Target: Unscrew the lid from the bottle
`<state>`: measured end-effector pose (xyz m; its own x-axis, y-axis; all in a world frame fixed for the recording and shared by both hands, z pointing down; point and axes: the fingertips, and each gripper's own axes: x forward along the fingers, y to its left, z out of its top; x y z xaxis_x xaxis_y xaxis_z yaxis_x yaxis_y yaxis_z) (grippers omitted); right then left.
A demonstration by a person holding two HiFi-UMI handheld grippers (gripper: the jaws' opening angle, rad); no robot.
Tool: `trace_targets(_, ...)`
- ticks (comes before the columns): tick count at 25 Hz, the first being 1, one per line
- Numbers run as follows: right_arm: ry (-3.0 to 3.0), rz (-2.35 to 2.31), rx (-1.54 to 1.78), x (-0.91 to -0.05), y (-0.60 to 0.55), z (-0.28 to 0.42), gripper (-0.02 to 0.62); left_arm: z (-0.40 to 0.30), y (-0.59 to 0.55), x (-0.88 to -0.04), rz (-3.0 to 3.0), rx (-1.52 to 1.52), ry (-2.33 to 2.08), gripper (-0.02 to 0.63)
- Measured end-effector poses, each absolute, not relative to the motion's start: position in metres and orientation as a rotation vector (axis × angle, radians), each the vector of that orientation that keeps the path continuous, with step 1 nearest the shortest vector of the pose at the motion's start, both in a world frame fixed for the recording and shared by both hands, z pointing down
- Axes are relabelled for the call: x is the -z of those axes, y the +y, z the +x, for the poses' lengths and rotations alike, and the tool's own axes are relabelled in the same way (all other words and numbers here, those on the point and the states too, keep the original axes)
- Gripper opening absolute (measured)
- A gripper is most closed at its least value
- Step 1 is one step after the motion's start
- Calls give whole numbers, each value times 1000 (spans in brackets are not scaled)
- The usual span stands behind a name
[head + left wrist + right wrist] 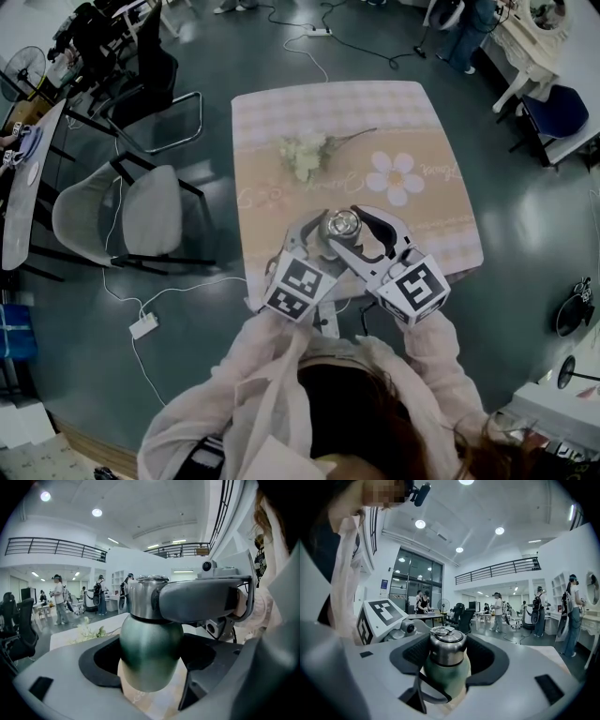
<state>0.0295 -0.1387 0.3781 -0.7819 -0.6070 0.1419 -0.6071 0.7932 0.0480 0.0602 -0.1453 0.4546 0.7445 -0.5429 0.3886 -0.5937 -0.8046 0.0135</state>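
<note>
A green metal bottle with a steel lid is held above the near edge of the table. In the left gripper view its green body sits between the black pads, and my left gripper is shut on it. In that view a grey jaw of the right gripper wraps the lid. In the right gripper view the steel lid fills the gap between the pads, with my right gripper shut on it. The green body and a dark strap hang below.
On the checked tablecloth lie a sprig of pale flowers and a printed daisy. Grey chairs stand left of the table, with a cable and power strip on the floor. People stand far off in the hall.
</note>
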Motion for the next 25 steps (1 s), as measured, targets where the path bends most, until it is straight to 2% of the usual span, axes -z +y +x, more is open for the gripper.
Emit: trace_targets(25,-2893,731,133,-369,-129,21,252,59,-139,-450,2940,-620,-655,379)
